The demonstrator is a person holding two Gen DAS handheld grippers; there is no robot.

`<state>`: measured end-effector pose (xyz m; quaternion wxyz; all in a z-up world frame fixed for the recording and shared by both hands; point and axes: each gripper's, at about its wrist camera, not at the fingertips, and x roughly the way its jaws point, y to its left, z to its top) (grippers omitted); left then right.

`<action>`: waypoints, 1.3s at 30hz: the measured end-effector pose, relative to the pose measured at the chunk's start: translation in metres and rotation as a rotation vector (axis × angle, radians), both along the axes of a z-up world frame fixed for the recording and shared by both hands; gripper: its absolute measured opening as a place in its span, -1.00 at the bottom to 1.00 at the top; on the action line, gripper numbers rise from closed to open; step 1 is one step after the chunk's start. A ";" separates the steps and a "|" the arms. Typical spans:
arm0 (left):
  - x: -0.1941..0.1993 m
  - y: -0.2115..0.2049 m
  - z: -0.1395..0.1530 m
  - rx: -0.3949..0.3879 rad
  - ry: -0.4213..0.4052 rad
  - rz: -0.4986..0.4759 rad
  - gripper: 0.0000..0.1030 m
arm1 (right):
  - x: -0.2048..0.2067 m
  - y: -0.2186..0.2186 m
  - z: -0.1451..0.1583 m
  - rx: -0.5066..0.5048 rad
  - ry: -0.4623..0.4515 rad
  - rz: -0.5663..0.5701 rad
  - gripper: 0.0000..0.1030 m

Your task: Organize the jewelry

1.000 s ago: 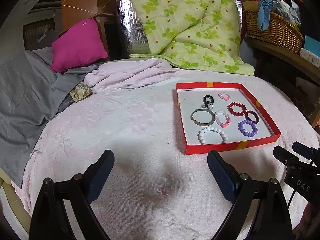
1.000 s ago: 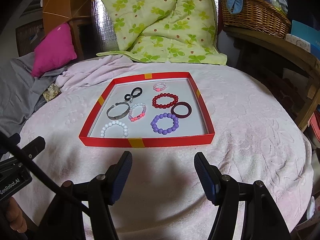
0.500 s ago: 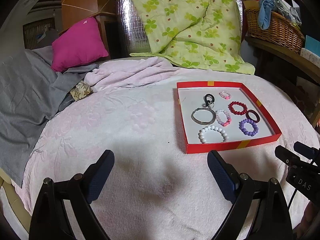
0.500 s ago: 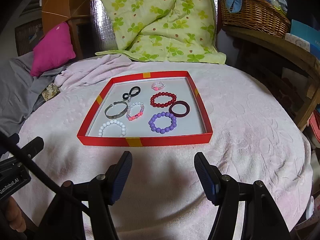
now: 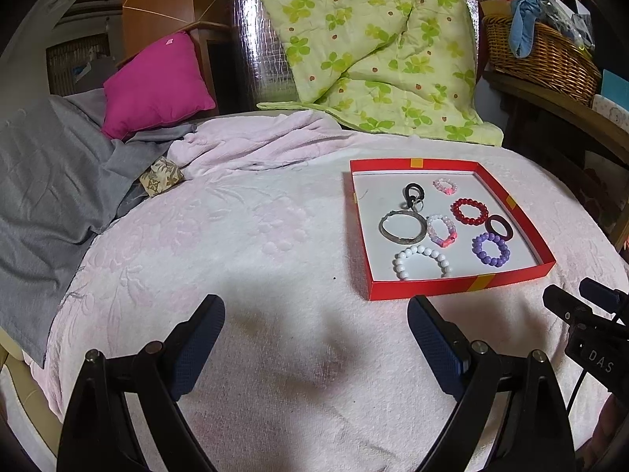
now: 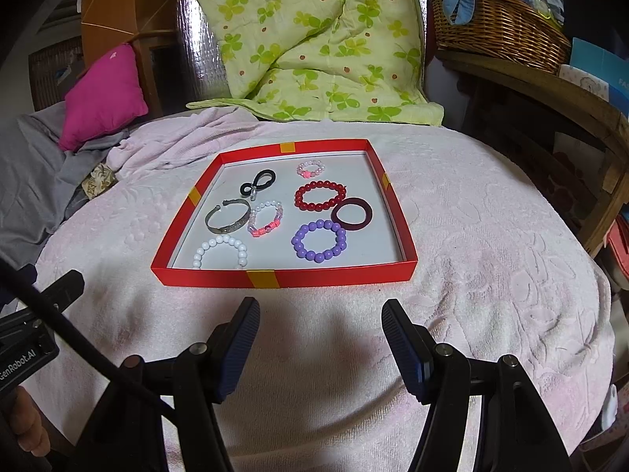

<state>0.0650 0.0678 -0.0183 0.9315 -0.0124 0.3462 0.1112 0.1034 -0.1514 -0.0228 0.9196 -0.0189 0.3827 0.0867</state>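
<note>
A shallow red tray [image 6: 275,278] [image 5: 452,289] lies on a pink blanket and holds several bracelets: white beads [image 6: 220,249], a silver cuff [image 6: 228,218], purple beads [image 6: 319,240], red beads [image 6: 319,196], a dark bangle [image 6: 352,214], a pink-and-clear one [image 6: 265,218], a small pink one [image 6: 310,168] and a black clip [image 6: 257,184]. My right gripper [image 6: 320,336] is open and empty, just short of the tray's near wall. My left gripper [image 5: 314,332] is open and empty over bare blanket, left of the tray.
A grey sheet [image 5: 47,181] and magenta cushion [image 5: 155,82] lie to the left. A green clover quilt [image 6: 314,47] hangs behind the tray. A wicker basket [image 6: 499,23] stands on a wooden shelf at the right. The blanket drops off at the right edge [image 6: 589,314].
Both views have shifted only slightly; the tray sits a touch lower and nearer in the right wrist view. Both grippers stay open and nothing in the tray has moved.
</note>
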 end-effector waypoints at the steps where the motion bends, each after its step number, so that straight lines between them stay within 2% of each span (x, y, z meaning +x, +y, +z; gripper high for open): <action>1: 0.000 0.000 0.000 0.001 0.001 0.001 0.83 | 0.000 0.000 0.000 0.000 0.000 0.001 0.33; 39: 0.001 0.001 -0.003 0.007 0.012 0.013 0.83 | 0.000 -0.001 0.000 0.000 0.003 -0.001 0.33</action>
